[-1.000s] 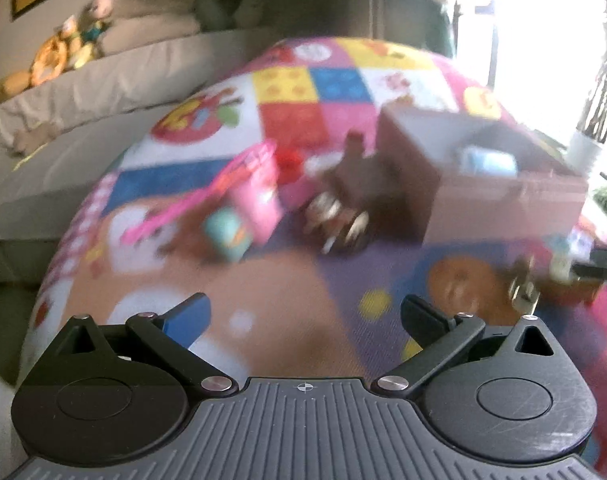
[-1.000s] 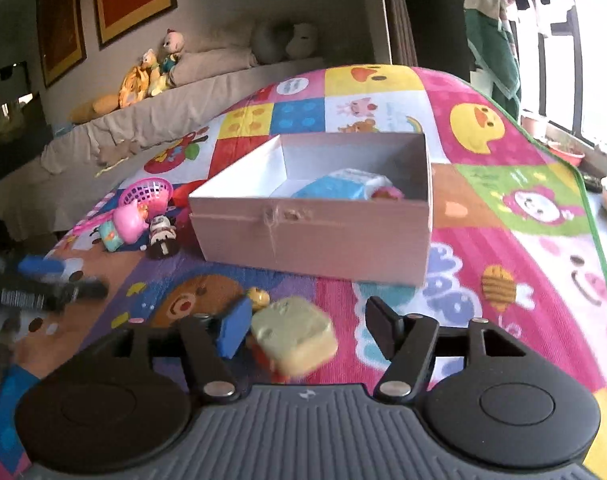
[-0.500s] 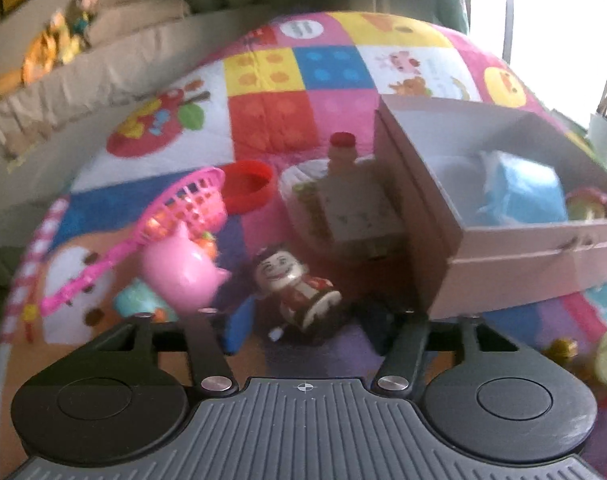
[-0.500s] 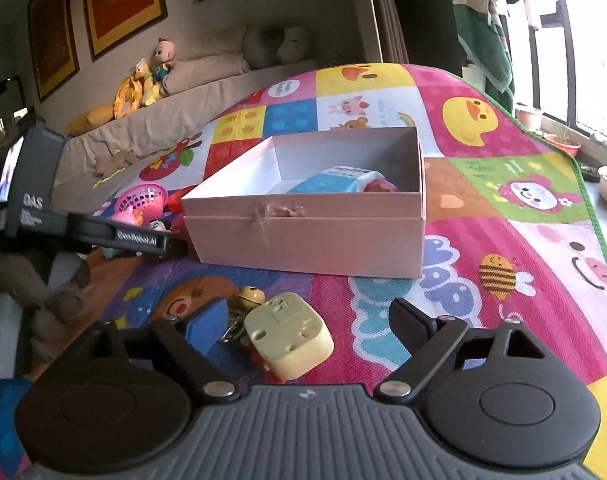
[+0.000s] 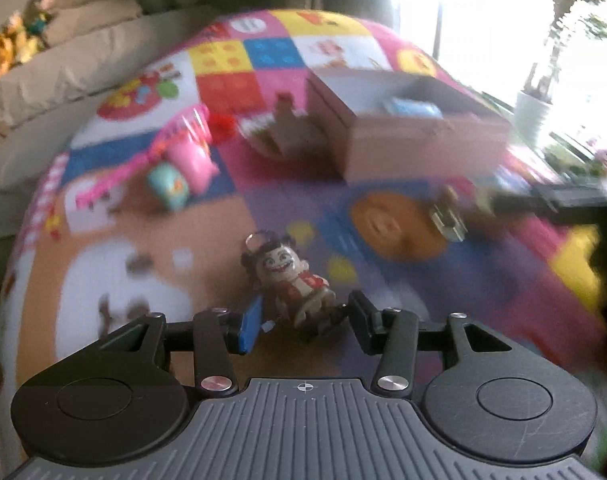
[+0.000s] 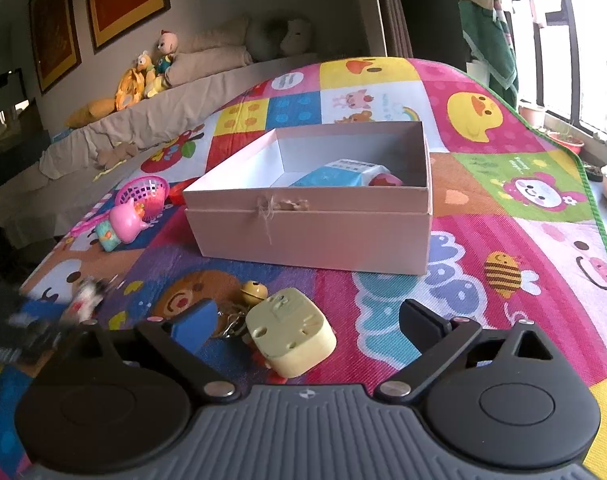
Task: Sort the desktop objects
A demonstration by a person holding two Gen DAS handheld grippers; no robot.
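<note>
Left hand-held gripper [image 5: 303, 322] clamped doll figurine [image 5: 293, 280], jaws easing apart. Right hand-held gripper [image 6: 307, 324] apart, widening around untouched yellow toy [image 6: 289, 336].

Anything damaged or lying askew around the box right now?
The pink box has a torn patch with frayed string at the middle of its front rim. The pale yellow toy lies tipped, underside up, between the right gripper's opening jaws, untouched. Nothing is spilled.
</note>
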